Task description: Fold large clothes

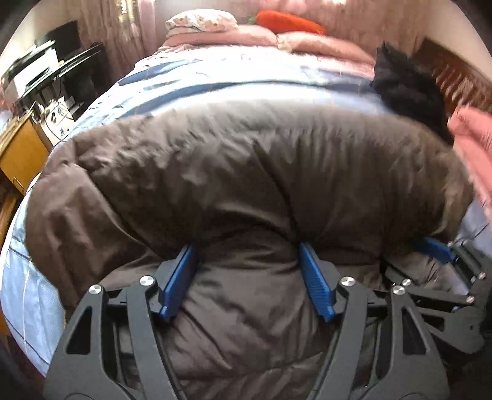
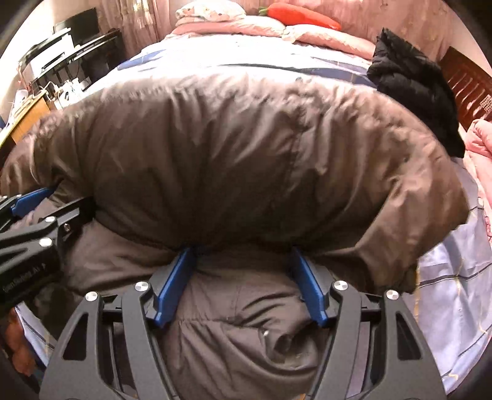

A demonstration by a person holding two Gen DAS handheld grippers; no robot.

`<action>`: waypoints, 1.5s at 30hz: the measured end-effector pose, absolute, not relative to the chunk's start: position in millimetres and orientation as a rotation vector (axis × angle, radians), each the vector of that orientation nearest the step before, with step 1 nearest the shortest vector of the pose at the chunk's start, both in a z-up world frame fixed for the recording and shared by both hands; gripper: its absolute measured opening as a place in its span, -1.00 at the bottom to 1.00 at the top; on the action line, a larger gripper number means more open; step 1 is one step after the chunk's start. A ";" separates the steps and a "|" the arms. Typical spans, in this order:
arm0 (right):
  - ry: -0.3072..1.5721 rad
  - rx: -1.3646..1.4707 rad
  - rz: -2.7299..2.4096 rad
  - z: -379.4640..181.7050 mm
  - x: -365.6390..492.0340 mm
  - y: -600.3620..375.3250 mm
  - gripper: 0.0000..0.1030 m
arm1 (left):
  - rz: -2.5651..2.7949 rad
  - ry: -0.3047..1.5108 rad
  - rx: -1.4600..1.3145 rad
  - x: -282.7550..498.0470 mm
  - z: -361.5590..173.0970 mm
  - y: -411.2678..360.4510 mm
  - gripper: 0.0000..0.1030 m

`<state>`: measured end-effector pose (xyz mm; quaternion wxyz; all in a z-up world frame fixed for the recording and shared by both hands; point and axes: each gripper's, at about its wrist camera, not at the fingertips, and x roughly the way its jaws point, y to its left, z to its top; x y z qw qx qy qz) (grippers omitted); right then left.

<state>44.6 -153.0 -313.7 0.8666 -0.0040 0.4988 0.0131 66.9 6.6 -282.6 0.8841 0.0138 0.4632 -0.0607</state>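
Observation:
A big brown padded jacket point(image 1: 246, 172) lies across the near part of the bed and fills both views; it also shows in the right wrist view point(image 2: 246, 160). My left gripper point(image 1: 247, 246) has its blue fingers spread wide, with a thick fold of the jacket bulging between them. My right gripper point(image 2: 243, 249) stands the same way on the jacket's right part, jaws wide around padded fabric. The fingertips of both are hidden under the fold. Each gripper shows at the edge of the other's view.
The bed has a light blue striped cover point(image 1: 233, 74). A black garment point(image 2: 412, 83) lies at the far right, pink bedding point(image 2: 323, 37) and an orange carrot pillow point(image 2: 304, 15) at the head. A wooden desk point(image 1: 18, 154) and dark stand point(image 1: 61, 67) are left.

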 end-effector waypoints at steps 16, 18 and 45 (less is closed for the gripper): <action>0.727 -0.061 -0.177 -24.6 -28.4 -137.1 0.97 | 0.005 0.532 0.071 -28.9 23.1 4.1 0.96; 0.718 -0.010 -0.133 -16.8 -37.6 -139.3 0.97 | -0.039 0.559 0.023 -35.8 26.1 5.0 0.96; 0.792 -0.010 -0.084 -37.3 -40.8 -113.4 0.97 | -0.064 0.635 0.029 -49.8 2.3 -1.6 0.96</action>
